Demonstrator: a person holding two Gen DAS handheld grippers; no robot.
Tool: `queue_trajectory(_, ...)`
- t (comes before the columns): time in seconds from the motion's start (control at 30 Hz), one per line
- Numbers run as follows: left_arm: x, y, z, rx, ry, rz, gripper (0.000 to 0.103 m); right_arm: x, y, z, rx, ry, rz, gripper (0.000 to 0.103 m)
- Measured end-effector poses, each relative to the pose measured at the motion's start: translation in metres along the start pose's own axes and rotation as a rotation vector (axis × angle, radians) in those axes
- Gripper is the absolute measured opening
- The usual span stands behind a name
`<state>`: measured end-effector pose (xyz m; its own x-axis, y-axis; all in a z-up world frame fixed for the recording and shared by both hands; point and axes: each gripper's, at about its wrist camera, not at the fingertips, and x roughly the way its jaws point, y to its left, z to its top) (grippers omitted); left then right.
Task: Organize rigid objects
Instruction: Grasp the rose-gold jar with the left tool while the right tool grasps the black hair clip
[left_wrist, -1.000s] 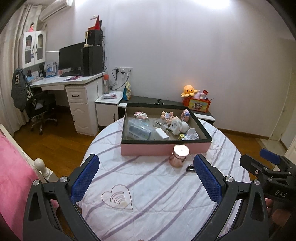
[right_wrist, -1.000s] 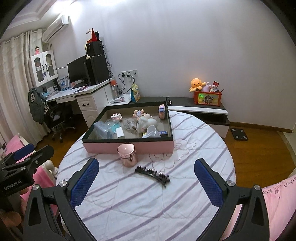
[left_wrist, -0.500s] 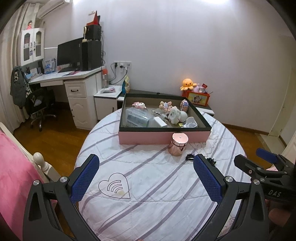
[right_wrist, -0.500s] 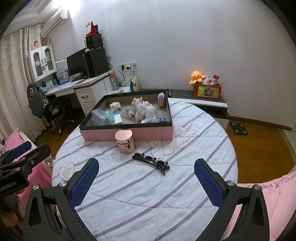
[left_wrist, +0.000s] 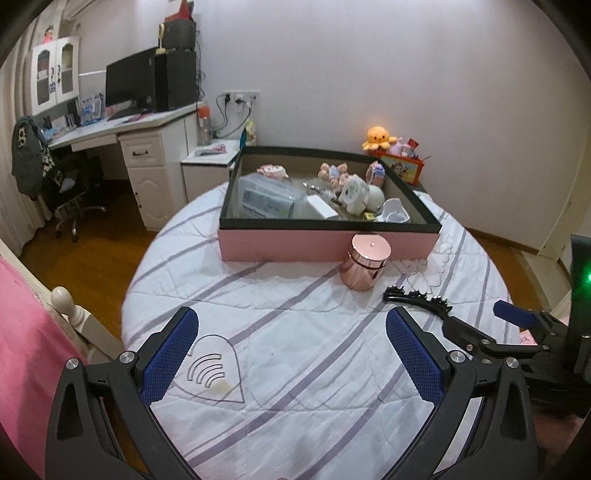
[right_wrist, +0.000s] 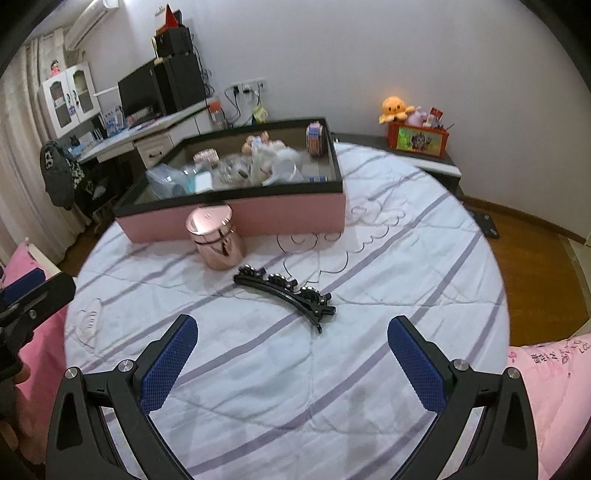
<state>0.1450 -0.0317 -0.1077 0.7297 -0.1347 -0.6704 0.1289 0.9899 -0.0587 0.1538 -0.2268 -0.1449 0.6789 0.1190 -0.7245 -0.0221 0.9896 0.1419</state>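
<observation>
A: What carries everything?

B: A round bench (left_wrist: 295, 354) under a white quilted cover with lilac stripes, on a wood floor. A white desk (left_wrist: 122, 129) with a dark monitor stands by the far wall, and a pink bed edge (right_wrist: 546, 387) is close by.

A: Containers?

B: A shallow pink tray with a black rim (left_wrist: 328, 243) sits at the bench's far side, full of small toys, a clear plastic box, a white box and a mug. Just before its front wall stands a rose-gold canister (right_wrist: 218, 240), lid on. The black hair clip (right_wrist: 284, 291) lies on the cover near the canister, apart from it.

A: Differences between views?

B: The right view shows the whole clip; the left view hides its end behind a finger. Both the left hand-held gripper (left_wrist: 295, 354) and the right hand-held gripper (right_wrist: 295, 358) are spread wide, holding nothing.
</observation>
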Motion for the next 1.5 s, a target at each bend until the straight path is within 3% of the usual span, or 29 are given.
queue_trajectory(0.47,0.055,-0.001,0.002,-0.005,0.1,0.006,0.103,0.068,0.003,0.013,-0.066,0.088,0.018,0.103)
queue_trajectory(0.6,0.066,-0.004,0.004,-0.007,0.116,0.003,0.103,0.07,0.006,0.015,-0.122,0.092,0.015,0.098)
queue_trajectory(0.77,0.073,-0.01,0.005,0.002,0.126,-0.003,0.103,0.069,0.001,0.017,-0.144,0.088,0.021,0.088)
queue_trajectory(0.93,0.077,-0.015,0.006,0.01,0.132,-0.009,0.103,0.065,-0.004,0.02,-0.156,0.068,0.011,0.045)
queue_trajectory(1.07,0.079,-0.017,0.009,0.012,0.13,-0.011,0.103,0.063,-0.006,0.021,-0.168,0.063,0.032,0.022)
queue_trajectory(1.5,0.104,-0.044,0.026,0.052,0.129,-0.035,0.103,0.062,-0.02,0.025,-0.105,0.053,0.071,0.02)
